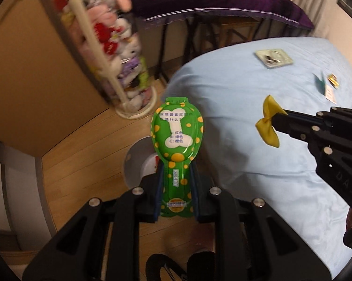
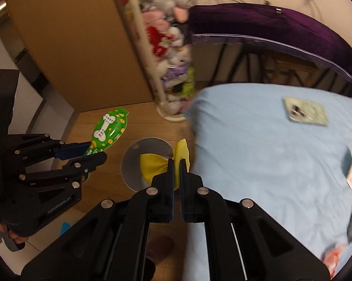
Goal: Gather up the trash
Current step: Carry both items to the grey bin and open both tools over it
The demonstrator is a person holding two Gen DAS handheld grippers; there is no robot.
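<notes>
Above the round grey bin [image 2: 148, 164] on the wooden floor, left gripper [image 1: 177, 182] jaws clench a green spotted snack packet [image 1: 177, 138]; right gripper [image 2: 176, 175] jaws pinch a yellow ribbon bow [image 2: 162, 164] beside the blue bed [image 2: 258, 152].

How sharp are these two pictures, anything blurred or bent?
Left wrist view: green packet and left gripper sharp, plush toys and bed smeared, floorboards bowed by the fisheye. Right wrist view: yellow bow in the right gripper fairly crisp, litter on the bed streaked, dim warm light.
</notes>
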